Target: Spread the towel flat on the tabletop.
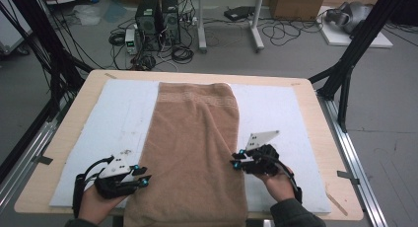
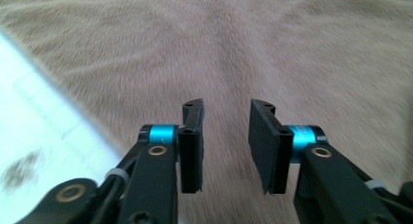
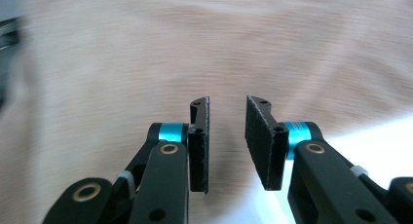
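Tan towel (image 1: 194, 148) lies lengthwise down the middle of the tabletop (image 1: 315, 138), on a white mat (image 1: 276, 113). Its far end stops just short of the tabletop's far edge; its near end spills over the near edge toward me. It looks folded into a long strip, woven band across the far end.

Left gripper (image 1: 143, 180) sits at the towel's left edge, near the near-left corner of the tabletop. In the left gripper view (image 2: 225, 141) its jaws stand apart, nothing between them, with pile beyond them and a strip of white mat to one side. Right gripper (image 1: 236, 160) is at the towel's right edge, a little farther from the near edge than the left. In the right gripper view (image 3: 227, 141) its jaws are likewise apart and empty, terry ahead of them, mat showing at one side.

Handling judgement: soft, limp terry, light but bulky. It will sag and drag, with no stiffness to carry a shape. Pile should give decent grip, so slipping is unlikely. Layers may separate if I pinch only the top ply.

Where to take hold: at each long edge beside the jaws, biting through all layers at once. Matching the two grips would help the cloth lift evenly.
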{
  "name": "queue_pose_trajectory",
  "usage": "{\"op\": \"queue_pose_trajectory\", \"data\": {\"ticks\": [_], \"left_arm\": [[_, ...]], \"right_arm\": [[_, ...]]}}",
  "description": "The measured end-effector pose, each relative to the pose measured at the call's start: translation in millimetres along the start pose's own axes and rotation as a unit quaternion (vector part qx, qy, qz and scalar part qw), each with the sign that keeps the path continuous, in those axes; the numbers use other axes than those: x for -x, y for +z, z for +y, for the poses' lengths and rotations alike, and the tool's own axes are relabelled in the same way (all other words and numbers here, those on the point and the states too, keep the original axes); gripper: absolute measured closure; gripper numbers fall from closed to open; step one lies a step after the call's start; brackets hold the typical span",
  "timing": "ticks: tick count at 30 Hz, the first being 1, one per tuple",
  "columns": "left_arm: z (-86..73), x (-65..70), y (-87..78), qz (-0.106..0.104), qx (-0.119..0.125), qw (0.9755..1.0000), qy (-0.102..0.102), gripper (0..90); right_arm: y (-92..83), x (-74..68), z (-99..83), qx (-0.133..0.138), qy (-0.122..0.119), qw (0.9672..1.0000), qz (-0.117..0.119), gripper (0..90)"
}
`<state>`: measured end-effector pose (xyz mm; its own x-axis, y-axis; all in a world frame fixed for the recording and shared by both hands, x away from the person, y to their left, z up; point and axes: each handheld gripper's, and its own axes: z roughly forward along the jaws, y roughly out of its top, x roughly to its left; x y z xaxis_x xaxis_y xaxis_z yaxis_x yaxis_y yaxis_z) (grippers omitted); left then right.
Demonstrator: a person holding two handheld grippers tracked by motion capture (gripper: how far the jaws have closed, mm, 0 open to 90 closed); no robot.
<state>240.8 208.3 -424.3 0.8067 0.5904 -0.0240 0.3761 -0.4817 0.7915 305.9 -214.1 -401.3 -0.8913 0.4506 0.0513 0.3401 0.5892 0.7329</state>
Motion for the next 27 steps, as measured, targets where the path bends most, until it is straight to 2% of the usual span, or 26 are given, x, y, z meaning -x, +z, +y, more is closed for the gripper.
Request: {"op": "queue_pose_trajectory", "data": {"ticks": [4, 7, 9, 10, 11, 12, 14, 15, 17, 20, 21, 22, 24, 27], "left_arm": [[5.1, -4.9, 17.7, 0.0, -0.013, 0.9999, 0.001, 62.3], [5.3, -6.9, 25.5, -0.002, -0.026, 0.9997, 0.001, 61.5], [4.8, -8.2, 28.9, -0.005, -0.034, 0.9994, 0.001, 61.5], [4.3, -8.9, 30.1, -0.007, -0.037, 0.9993, 0.001, 61.6], [3.8, -9.4, 31.0, -0.007, -0.04, 0.9992, 0.0, 62.0], [3.4, -10.0, 31.1, -0.009, -0.04, 0.9992, -0.002, 62.1], [2.9, -10.9, 31.0, -0.009, -0.039, 0.9992, -0.005, 62.6], [2.5, -11.0, 31.0, -0.01, -0.038, 0.9992, -0.007, 62.7], [1.9, -11.6, 30.4, -0.012, -0.038, 0.9992, -0.005, 62.7], [1.1, -12.1, 29.2, -0.013, -0.036, 0.9992, -0.011, 62.4], [1.0, -12.2, 28.7, -0.013, -0.035, 0.9992, -0.011, 61.9], [0.8, -12.5, 27.9, -0.015, -0.033, 0.9993, -0.012, 60.6], [0.2, -12.8, 25.3, -0.014, -0.033, 0.9993, -0.012, 57.9], [-2.8, -12.6, 20.3, -0.012, -0.034, 0.9993, -0.015, 54.7]], "right_arm": [[12.8, 27.1, -1.6, -0.014, 0.039, 0.9987, -0.031, 71.3], [27.3, 38.8, -4.4, -0.034, 0.059, 0.9972, -0.031, 69.7], [37.4, 41.8, -4.8, -0.045, 0.066, 0.9964, -0.027, 69.7], [42.4, 42.8, -5.1, -0.053, 0.061, 0.9963, -0.028, 72.7], [42.2, 43.0, -4.5, -0.053, 0.061, 0.9963, -0.03, 82.6], [41.0, 45.7, -4.3, -0.054, 0.061, 0.9965, -0.017, 86.2], [39.7, 49.5, -1.9, -0.068, 0.065, 0.9954, -0.016, 87.1], [37.7, 49.4, 0.2, -0.08, 0.057, 0.9947, -0.032, 87.3], [30.4, 56.8, 1.5, -0.093, 0.057, 0.992, -0.064, 87.3], [11.4, 72.0, -2.7, -0.076, 0.093, 0.9882, -0.095, 86.8], [6.8, 73.4, -3.7, -0.068, 0.1, 0.9878, -0.099, 88.3], [3.5, 71.4, -4.1, -0.065, 0.092, 0.9879, -0.106, 82.4], [0.3, 65.6, -5.7, -0.051, 0.086, 0.9917, -0.082, 76.3], [0.2, 43.6, -9.6, -0.032, 0.055, 0.9976, -0.028, 72.1]]}}
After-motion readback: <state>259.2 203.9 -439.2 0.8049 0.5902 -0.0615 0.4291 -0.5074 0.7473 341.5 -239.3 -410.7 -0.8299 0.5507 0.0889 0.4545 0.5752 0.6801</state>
